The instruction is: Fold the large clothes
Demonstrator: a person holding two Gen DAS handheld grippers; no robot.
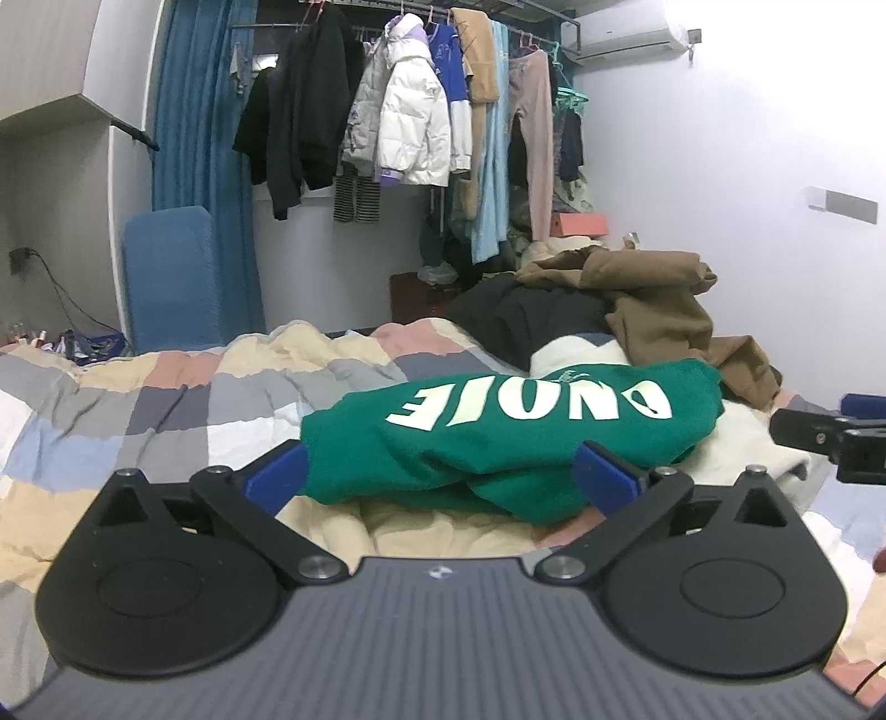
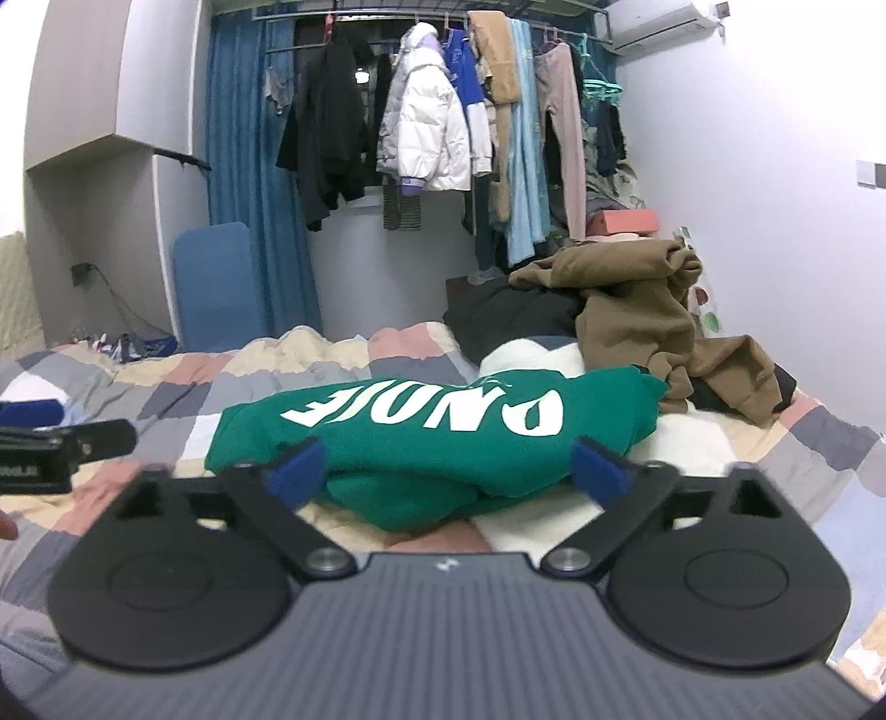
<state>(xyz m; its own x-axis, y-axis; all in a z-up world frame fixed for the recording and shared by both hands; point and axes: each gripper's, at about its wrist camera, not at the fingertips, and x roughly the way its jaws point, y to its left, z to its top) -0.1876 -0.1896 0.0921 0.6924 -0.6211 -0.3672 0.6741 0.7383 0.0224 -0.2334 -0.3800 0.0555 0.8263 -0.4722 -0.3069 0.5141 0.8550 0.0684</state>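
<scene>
While both pairs of blue-padded fingers stand spread to their widest, neither pad presses on cloth: the left gripper brackets the near edge of the folded green sweatshirt with white lettering, and the right gripper brackets the same garment from slightly further right, so both are empty. The sweatshirt lies as a compact bundle on the patchwork quilt of beige, pink, grey and white squares, its far end resting against a white fleecy garment, with a heap of brown and black clothes behind it. Judged from this arrangement, the fold of this item appears complete or nearly so, and the step in hand is release and withdrawal. To do it well, both grippers should back away level and straight, without the pads dragging the near hem, since the loose lower layer looks liable to unroll; any final tidying should be a light press, not a pull. The left wrist view alone shows the tip of the other gripper at its right margin and the wall-mounted air conditioner in full. The right wrist view alone shows the left gripper's black body at its left margin, a fingertip at the frame edge below it, and more of the quilt beyond the brown heap.
</scene>
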